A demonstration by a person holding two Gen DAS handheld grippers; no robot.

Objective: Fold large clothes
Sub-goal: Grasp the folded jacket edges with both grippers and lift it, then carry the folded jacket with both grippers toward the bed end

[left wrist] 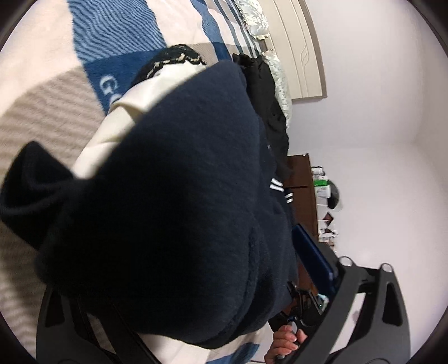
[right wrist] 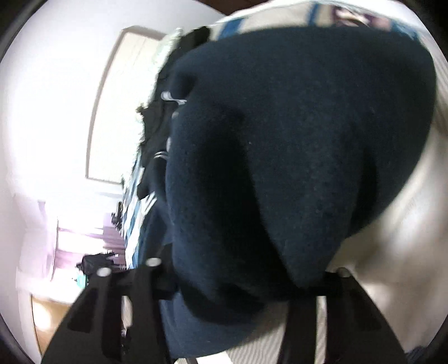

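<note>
A dark navy garment (left wrist: 179, 196) with white stripes at one cuff fills most of the left wrist view and drapes over my left gripper (left wrist: 212, 313), which is shut on it. The same navy fabric (right wrist: 294, 154) fills the right wrist view and hangs over my right gripper (right wrist: 246, 285), which is shut on it. The fingertips of both grippers are hidden under the cloth. The right gripper and the hand that holds it also show in the left wrist view (left wrist: 302, 313). A cream garment (left wrist: 120, 123) lies under the navy one on the bed.
The bed has a blue, white and beige striped blanket (left wrist: 117, 36). A black garment (left wrist: 268, 100) lies by the pillows (left wrist: 254, 16) and cream headboard (left wrist: 302, 50). A brown cabinet (left wrist: 303, 190) with small items stands at the wall. The right wrist view is blurred.
</note>
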